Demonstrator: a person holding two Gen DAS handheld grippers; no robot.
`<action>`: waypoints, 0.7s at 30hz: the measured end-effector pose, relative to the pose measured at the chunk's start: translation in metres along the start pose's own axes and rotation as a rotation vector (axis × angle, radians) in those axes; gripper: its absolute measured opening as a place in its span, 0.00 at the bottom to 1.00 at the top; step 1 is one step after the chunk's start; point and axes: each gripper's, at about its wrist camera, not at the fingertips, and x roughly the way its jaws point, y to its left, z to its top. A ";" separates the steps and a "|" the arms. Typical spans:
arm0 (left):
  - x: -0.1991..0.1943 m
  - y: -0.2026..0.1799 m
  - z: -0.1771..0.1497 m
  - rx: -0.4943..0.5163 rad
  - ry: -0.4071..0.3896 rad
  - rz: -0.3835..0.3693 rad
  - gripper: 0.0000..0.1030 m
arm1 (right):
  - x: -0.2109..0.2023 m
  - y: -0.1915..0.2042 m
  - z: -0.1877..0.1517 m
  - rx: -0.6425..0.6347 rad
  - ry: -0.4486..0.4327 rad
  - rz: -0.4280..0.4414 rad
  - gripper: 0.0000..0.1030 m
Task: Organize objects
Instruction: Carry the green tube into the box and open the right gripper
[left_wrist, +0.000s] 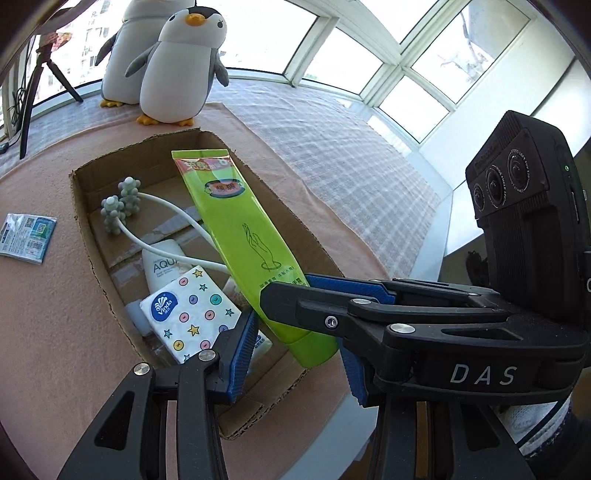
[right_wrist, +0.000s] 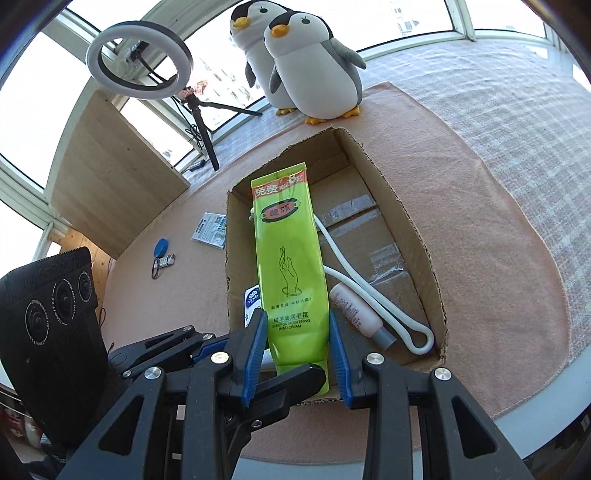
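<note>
Over the box our right tongs grip the green tube, left tongs released; sachet and keyring left of the box remain.

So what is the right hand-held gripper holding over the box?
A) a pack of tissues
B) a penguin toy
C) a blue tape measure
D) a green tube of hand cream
D: in the right wrist view the right hand-held gripper has its blue pads on either side of the green hand cream tube, above the cardboard box.
</note>
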 end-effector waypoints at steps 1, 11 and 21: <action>0.003 0.000 0.000 0.001 0.003 -0.001 0.45 | 0.000 -0.003 0.001 0.003 0.001 0.000 0.30; 0.014 0.000 0.006 -0.006 0.011 0.013 0.45 | 0.005 -0.011 0.006 0.002 0.011 0.009 0.30; -0.005 0.011 0.002 -0.015 -0.014 0.060 0.54 | 0.008 -0.012 0.011 0.032 0.002 -0.021 0.39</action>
